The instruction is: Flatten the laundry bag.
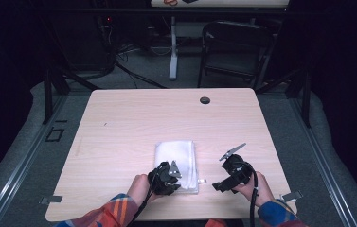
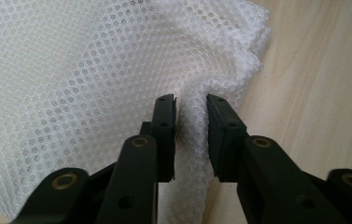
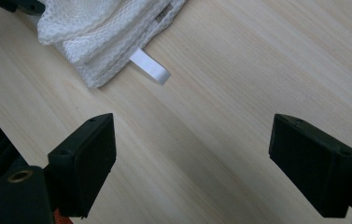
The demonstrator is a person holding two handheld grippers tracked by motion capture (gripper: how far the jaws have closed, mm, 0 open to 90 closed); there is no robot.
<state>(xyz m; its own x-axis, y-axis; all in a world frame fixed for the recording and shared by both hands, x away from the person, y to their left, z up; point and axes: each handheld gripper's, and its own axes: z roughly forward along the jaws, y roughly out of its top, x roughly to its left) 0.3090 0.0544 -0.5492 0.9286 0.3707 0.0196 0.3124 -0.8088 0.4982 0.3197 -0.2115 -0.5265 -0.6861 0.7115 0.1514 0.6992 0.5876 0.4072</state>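
Note:
A folded white mesh cloth (image 1: pixel 178 158) lies on the light wooden table (image 1: pixel 133 123), near its front edge. My left gripper (image 1: pixel 168 179) sits on the cloth's near end. In the left gripper view, its jaws pinch a raised fold of the mesh cloth (image 2: pixel 71 70), and the left gripper (image 2: pixel 191 119) is shut on it. My right gripper (image 1: pixel 223 184) hovers to the right of the cloth, open and holding nothing. In the right gripper view, the right gripper (image 3: pixel 192 144) spans bare wood, with the cloth's corner (image 3: pixel 99 32) and its white tag (image 3: pixel 150 66) ahead.
A dark round grommet (image 1: pixel 205 100) sits near the table's far edge. Beyond the table stand a black folding chair (image 1: pixel 235 47) and a white desk leg (image 1: pixel 173 47). Metal clips (image 1: pixel 50 199) mark the table's front corners.

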